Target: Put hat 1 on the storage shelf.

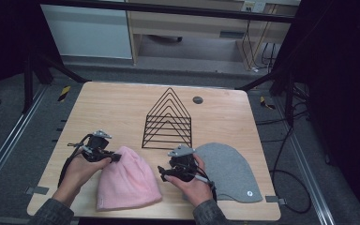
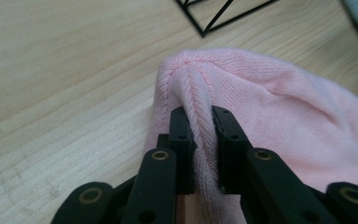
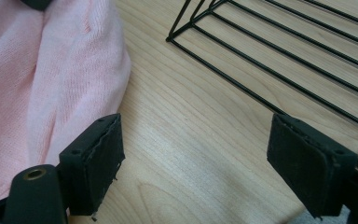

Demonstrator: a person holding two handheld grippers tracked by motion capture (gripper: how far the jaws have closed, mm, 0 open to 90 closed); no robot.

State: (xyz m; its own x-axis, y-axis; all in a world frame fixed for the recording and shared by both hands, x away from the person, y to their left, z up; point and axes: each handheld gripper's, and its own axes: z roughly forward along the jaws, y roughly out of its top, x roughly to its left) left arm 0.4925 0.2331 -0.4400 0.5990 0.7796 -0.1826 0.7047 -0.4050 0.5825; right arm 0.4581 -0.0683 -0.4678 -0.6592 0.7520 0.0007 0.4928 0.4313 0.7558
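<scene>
Left gripper [image 2: 200,140] pinches pink hat [image 1: 127,180] at far crown ridge; soft, light, likely droops. Right gripper [image 3: 193,163] wide apart, empty.

Each hand-held gripper, left [image 1: 116,157] and right [image 1: 161,171], is black, with a grey 3-cornered plate on top and a black cable trailing off. The 2 jaws are matte black bars with brass-ringed screw holes and worn, frayed pads [image 3: 100,163]. Both sleeves [image 1: 51,213] are dark grey.
</scene>
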